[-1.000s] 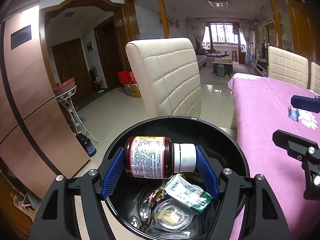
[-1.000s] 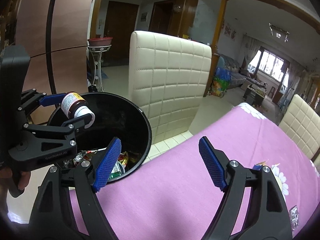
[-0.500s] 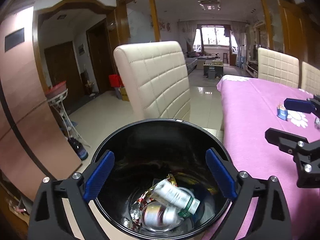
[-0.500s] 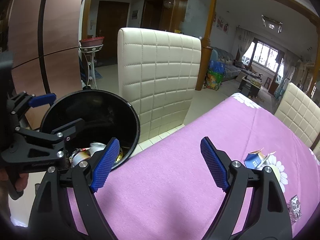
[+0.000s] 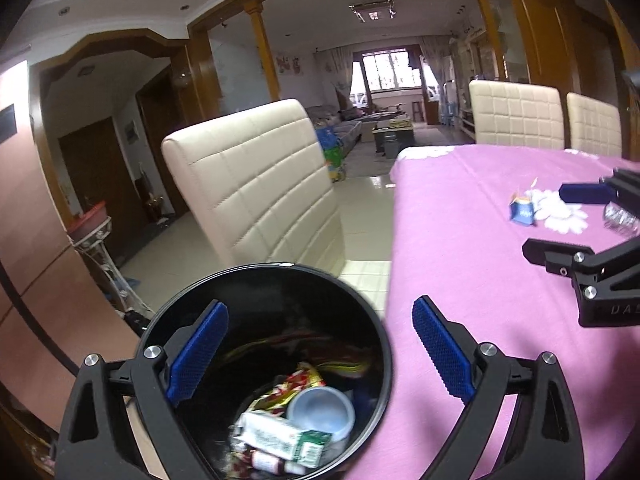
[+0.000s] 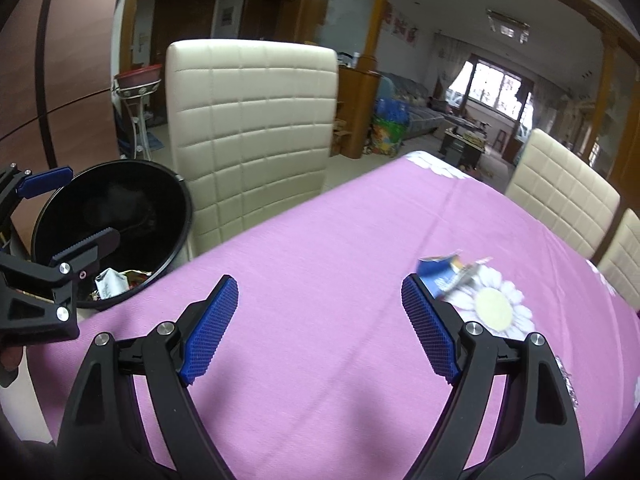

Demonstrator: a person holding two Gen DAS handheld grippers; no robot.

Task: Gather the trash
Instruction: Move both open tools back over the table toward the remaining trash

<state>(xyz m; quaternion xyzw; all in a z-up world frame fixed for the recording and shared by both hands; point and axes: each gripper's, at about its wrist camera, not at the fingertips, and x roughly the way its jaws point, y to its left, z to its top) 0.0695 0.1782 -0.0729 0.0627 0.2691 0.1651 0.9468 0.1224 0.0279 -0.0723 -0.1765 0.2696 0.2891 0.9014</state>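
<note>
My left gripper [image 5: 320, 352] is open and empty above the black trash bin [image 5: 360, 304], which holds wrappers, a white cup and the dropped bottle [image 5: 272, 462]. The bin also shows in the right wrist view [image 6: 180, 200], with the left gripper [image 6: 60, 216] over it. My right gripper [image 6: 318, 328] is open and empty above the purple table [image 6: 320, 240]. A crumpled blue carton [image 6: 444, 274] lies on the cloth just beyond its right finger; it also shows in the left wrist view [image 5: 522, 210], near the right gripper [image 5: 576, 224]. A clear crumpled wrapper [image 5: 620, 218] lies beside it.
A cream padded chair [image 5: 256, 188] stands behind the bin at the table's end. Two more cream chairs [image 5: 516, 120] line the far side of the table. A metal plant stand [image 5: 96, 236] is on the floor to the left. A small foil scrap [image 6: 568, 380] lies at the right.
My left gripper opened and the brown bottle fell into the bin. Both grippers then swung right, and the right one moved over the table toward the blue carton.
</note>
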